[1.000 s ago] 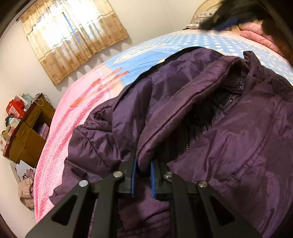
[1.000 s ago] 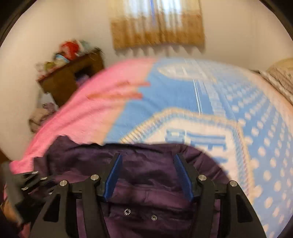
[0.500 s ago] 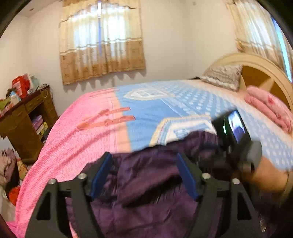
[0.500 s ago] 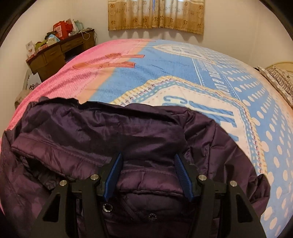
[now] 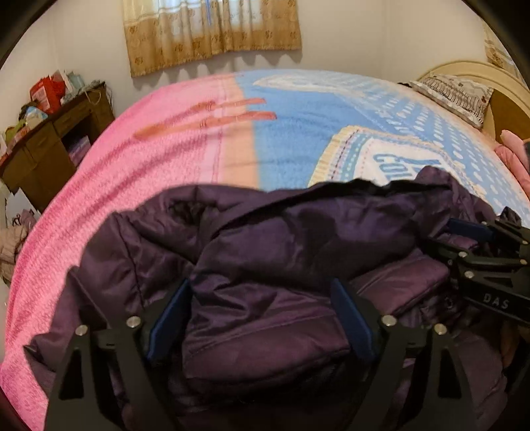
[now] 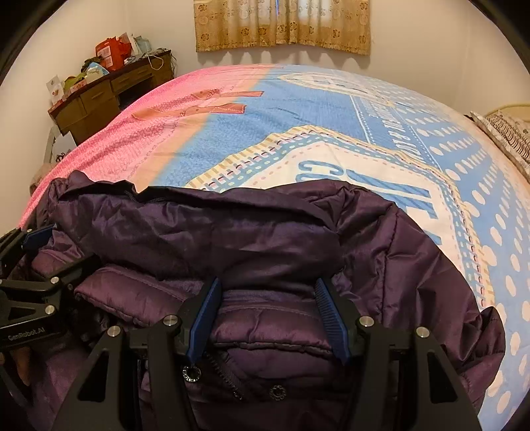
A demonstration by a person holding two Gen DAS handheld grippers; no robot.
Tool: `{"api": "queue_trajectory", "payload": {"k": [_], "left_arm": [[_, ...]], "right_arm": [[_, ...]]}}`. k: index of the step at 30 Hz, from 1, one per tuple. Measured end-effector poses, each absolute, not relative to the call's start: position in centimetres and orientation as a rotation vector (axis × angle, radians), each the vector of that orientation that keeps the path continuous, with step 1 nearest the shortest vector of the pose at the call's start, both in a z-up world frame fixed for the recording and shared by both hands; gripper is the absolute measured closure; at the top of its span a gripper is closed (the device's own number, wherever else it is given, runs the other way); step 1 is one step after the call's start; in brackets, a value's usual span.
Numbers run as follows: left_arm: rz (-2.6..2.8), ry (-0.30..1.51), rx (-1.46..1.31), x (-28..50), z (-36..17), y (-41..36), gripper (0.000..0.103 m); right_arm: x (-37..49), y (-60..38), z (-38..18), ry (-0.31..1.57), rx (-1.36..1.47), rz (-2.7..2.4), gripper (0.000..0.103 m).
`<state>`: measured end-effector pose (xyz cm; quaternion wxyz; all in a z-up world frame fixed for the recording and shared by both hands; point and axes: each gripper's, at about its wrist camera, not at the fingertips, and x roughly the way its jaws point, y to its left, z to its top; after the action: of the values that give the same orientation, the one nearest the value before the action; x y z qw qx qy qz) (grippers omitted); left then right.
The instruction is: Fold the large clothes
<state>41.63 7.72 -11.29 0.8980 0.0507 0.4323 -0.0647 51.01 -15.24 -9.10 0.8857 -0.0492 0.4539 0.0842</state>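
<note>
Lying: dark purple padded jacket (image 5: 271,265), heaped and partly folded on the near end of the bed, one panel turned over the middle, metal snaps and a zipper showing at the near edge in the right wrist view.
Jacket fabric: shiny, quilted, creased; a black edge runs along the far fold.
Left gripper (image 5: 261,318): pointing down over the jacket's near left part; jaws have just been opening and stand wide; a bulge of jacket lies between the blue pads without being pinched.
Right gripper (image 6: 268,318): pointing down over the jacket's near right part, beside the snaps; jaws part-open, a quilted fold between them; whether the pads press the cloth cannot be told.
Bedspread (image 6: 298,126): under the jacket; pink on the left, blue with white dots on the right, cream panel with blue lettering.
Pillow (image 5: 453,92): patterned, at the headboard, far right.
Wooden desk (image 6: 99,99): left of the bed, cluttered with boxes.
Curtain (image 6: 281,23): tan, on the far wall.
</note>
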Motion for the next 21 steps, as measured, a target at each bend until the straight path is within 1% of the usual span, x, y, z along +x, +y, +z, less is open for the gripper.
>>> {"api": "queue_trajectory", "payload": {"k": [8,10,21], "left_arm": [[-0.113,0.946,0.085,41.8,-12.2,7.7,0.001],[-0.104,0.949,0.095,41.8,-12.3,7.6,0.000],[-0.103,0.969,0.087,42.0,-12.6,7.8,0.000]], "right_arm": [[51.2,-14.7,-9.5,0.957,-0.142,0.157,0.043],[51.2,-14.6,-9.5,0.960,-0.147,0.154,0.043],[51.3,-14.3,-9.7,0.966,-0.156,0.150,0.043]]}}
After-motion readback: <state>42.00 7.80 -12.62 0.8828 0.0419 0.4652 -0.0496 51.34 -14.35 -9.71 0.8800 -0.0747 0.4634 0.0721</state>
